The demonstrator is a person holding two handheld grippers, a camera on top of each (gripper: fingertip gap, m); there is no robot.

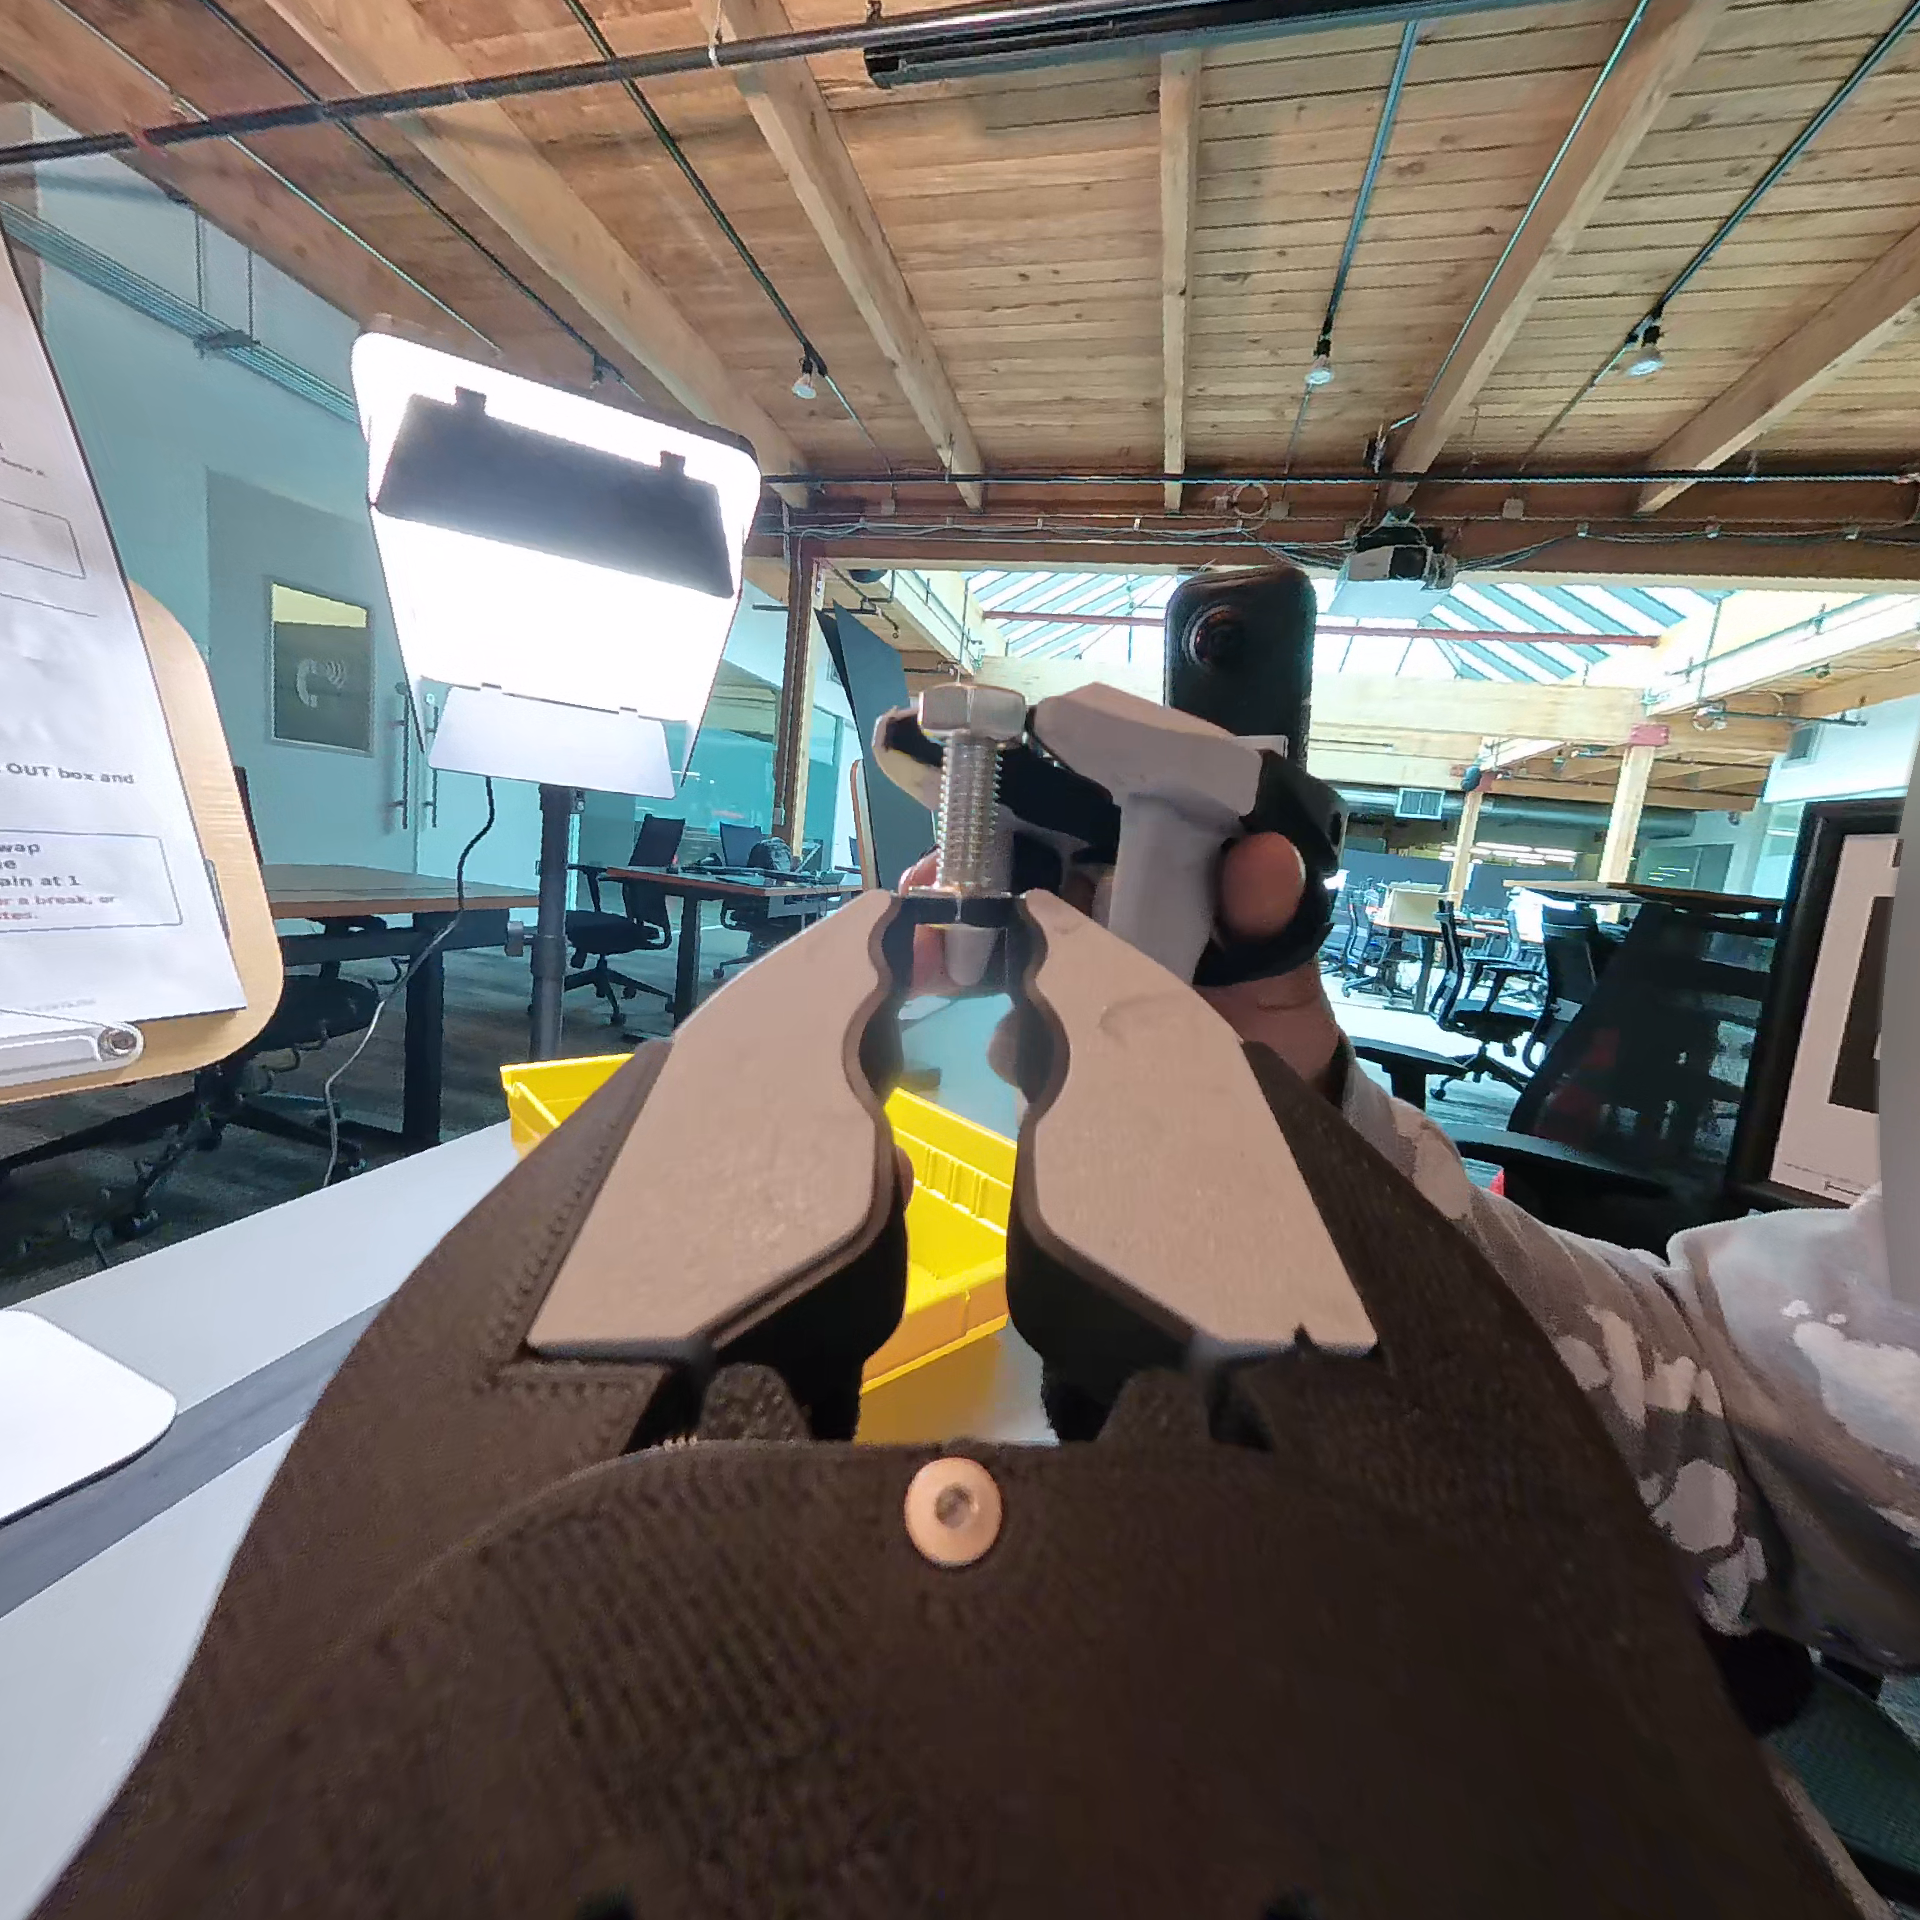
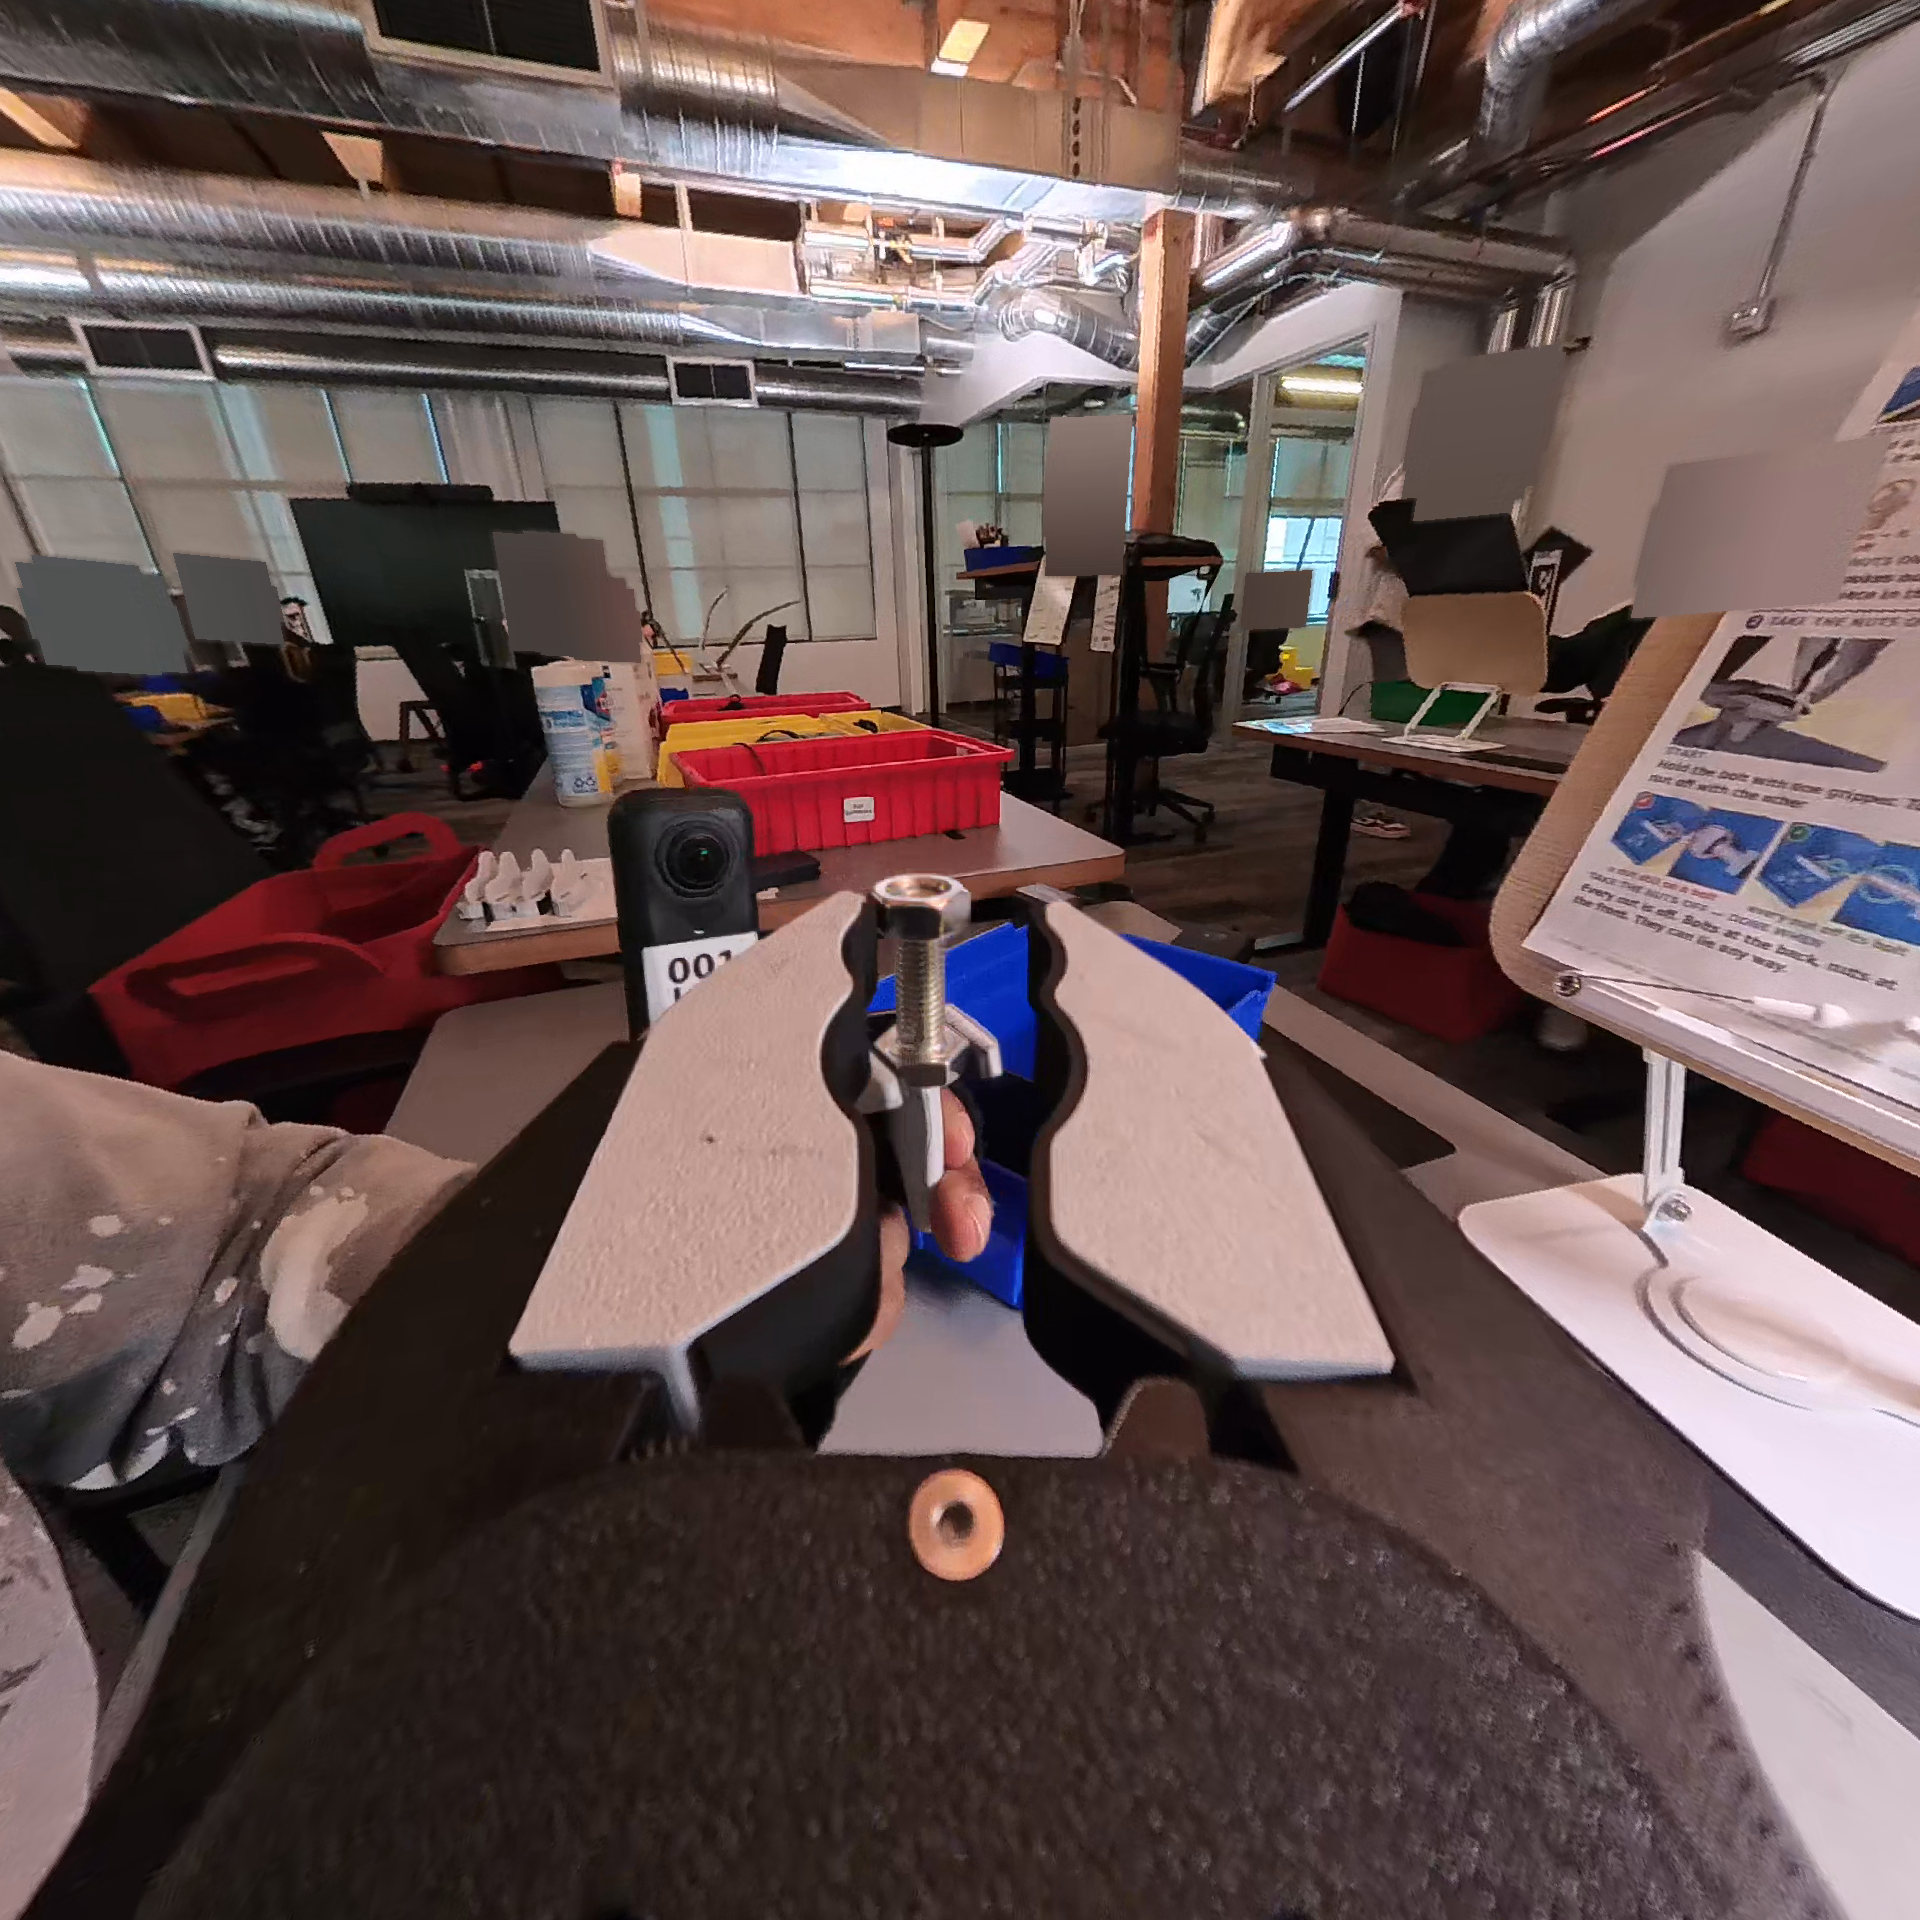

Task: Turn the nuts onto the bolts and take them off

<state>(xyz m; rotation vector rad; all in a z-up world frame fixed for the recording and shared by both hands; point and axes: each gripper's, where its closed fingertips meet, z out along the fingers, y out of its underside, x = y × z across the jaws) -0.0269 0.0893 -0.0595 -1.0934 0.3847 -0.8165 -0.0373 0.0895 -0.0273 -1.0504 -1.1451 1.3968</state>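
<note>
- The left claw [image 1: 961, 914] is clamped at its tips on a nut [image 1: 954, 889] threaded low on the bolt [image 1: 968, 805].
- The right claw [image 2: 925, 914] is closed on the bolt's hex head [image 2: 921, 902], seen between its tips.
- The bolt is bright silver metal with a threaded shank.
- Held in the air above a yellow bin [image 1: 935, 1226] and a blue bin [image 2: 1195, 987], it stands upright, long axis vertical, head on top.
</note>
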